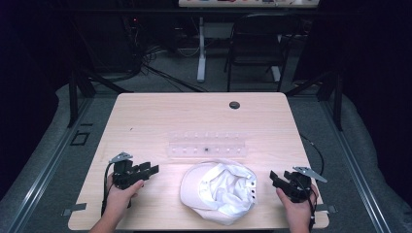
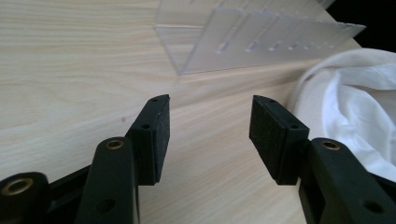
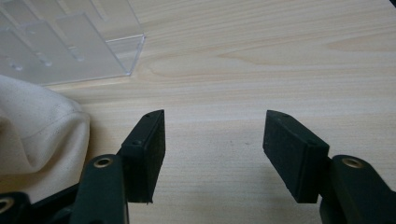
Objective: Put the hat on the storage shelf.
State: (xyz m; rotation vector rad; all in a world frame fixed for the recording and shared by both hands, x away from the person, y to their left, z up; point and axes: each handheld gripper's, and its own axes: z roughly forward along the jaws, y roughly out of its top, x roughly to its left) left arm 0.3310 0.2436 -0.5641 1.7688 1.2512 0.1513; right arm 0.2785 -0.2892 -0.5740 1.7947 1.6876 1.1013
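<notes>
Both grippers rest low at the near table (image 1: pixel 145 116) edge, left gripper (image 1: pixel 151 170) and right gripper (image 1: pixel 273 177), jaws apart and holding nothing, flanking the white cap (image 1: pixel 218 190), which lies upside down between them, crown collapsed, close to neither pad. Cap looks light, soft and floppy, likely to sag if pinched by the cloth; best hold is probably the stiffer brim or the rim band, one gripper per side. Beyond it sits a clear plastic rack (image 1: pixel 206 145), apart from the cap.

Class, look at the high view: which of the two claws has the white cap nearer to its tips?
The left claw: its tips almost reach the white cap. The right claw shows a wider strip of table.
</notes>
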